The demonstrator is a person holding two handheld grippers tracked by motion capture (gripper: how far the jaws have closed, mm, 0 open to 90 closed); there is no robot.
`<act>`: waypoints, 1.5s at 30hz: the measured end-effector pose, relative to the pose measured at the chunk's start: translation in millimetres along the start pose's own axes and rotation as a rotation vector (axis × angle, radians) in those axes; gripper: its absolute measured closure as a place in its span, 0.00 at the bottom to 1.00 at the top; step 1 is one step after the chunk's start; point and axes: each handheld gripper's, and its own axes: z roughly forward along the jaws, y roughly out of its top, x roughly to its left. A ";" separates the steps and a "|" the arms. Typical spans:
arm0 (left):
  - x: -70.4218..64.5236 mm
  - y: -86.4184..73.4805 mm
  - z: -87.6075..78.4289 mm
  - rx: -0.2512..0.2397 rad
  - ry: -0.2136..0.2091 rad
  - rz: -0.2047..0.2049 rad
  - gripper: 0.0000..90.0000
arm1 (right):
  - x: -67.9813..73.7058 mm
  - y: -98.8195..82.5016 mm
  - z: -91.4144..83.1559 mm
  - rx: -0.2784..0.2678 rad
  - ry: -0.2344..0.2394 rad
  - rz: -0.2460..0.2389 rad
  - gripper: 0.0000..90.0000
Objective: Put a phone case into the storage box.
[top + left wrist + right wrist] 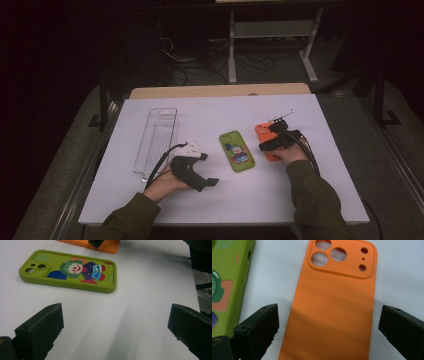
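An orange phone case [334, 302] lies back side up on the white table, camera cut-outs at its far end. My right gripper [328, 320] hovers over its near end, open, one jaw on each side of the case and nothing gripped. In the high view this gripper [269, 136] covers most of the orange case [261, 131]. A green phone case [237, 151] with a clown picture lies in the middle of the table. My left gripper [209, 169] is to its left, open and empty, pointing at the green case [67, 271] with bare table between its jaws.
A clear plastic tray [157, 140] lies lengthwise on the left of the white table top [215, 200]. Beyond the table's far edge stand a dark floor, cables and a white metal frame [270, 30]. The person's green sleeves come in from the bottom.
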 end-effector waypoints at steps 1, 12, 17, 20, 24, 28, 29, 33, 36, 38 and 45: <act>0.0 0.0 0.0 0.000 0.000 0.000 0.00 | 0.0 0.0 0.0 0.000 0.000 0.000 0.04; -0.4 -0.4 0.9 -0.002 -0.001 0.003 0.00 | -2.9 -4.5 4.1 0.015 0.021 0.006 0.12; -0.2 -0.7 0.9 0.000 0.000 0.004 0.00 | -2.4 -4.1 3.9 0.022 0.017 0.014 0.12; -0.3 -0.7 1.0 0.000 -0.001 0.004 0.00 | -1.9 -3.5 3.6 0.030 0.015 0.021 0.13; -0.5 -0.9 1.4 0.002 -0.001 0.005 0.00 | -1.3 -2.9 3.9 0.033 0.010 0.030 0.14; -0.6 -0.9 1.6 0.003 -0.003 0.008 0.00 | -1.9 -3.3 2.8 0.031 0.012 0.028 0.15; -0.7 -0.9 1.7 0.003 -0.003 0.008 0.00 | -2.3 -3.3 2.6 0.030 0.016 0.027 0.15; 0.1 -0.9 1.6 0.004 -0.007 0.007 0.00 | -3.9 -3.8 1.5 0.027 0.022 0.024 0.16; 0.5 -0.6 1.1 0.008 -0.006 0.012 0.00 | -6.8 -4.6 -0.9 0.021 0.026 0.019 0.16; 0.8 -0.5 0.7 0.008 -0.004 0.011 0.00 | -8.5 -4.6 -4.5 0.015 0.034 0.021 0.16; -0.4 0.6 -0.6 -0.008 -0.007 -0.009 0.00 | -11.3 -1.7 -16.5 0.017 0.052 -0.027 0.16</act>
